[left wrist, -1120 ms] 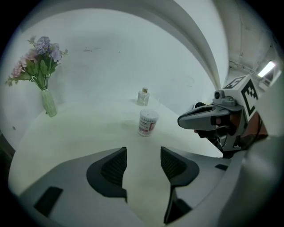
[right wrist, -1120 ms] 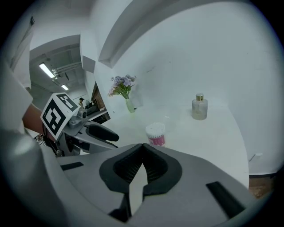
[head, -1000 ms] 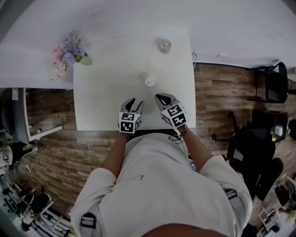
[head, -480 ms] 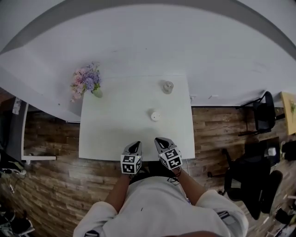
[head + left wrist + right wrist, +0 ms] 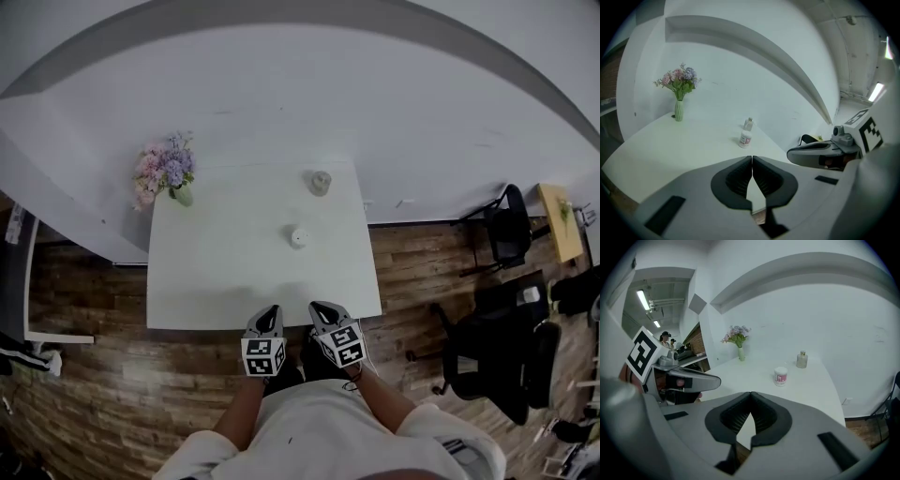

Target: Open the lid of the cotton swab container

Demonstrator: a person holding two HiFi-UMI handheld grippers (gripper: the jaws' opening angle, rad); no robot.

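Approach: left gripper (image 5: 270, 311) and right gripper (image 5: 317, 307), both pressed together and empty, well short of the seemingly lidded cotton swab container (image 5: 298, 236), should spread before arriving.

Your table (image 5: 225, 262) reads smooth, matt white; the floor (image 5: 94, 375) under you is grained wood plank. Cotton swab container (image 5: 298, 236) looks white plastic, bottle (image 5: 321, 183) clear glass. Left gripper (image 5: 752, 157) shell is matt grey plastic, pads (image 5: 738, 178) black and ribbed.

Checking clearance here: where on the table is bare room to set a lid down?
Bare: the left half of the table, from the flower vase at the far-left corner to the near edge, and the near strip before the cotton swab container. Busiest: far right, where the small bottle stands behind it.
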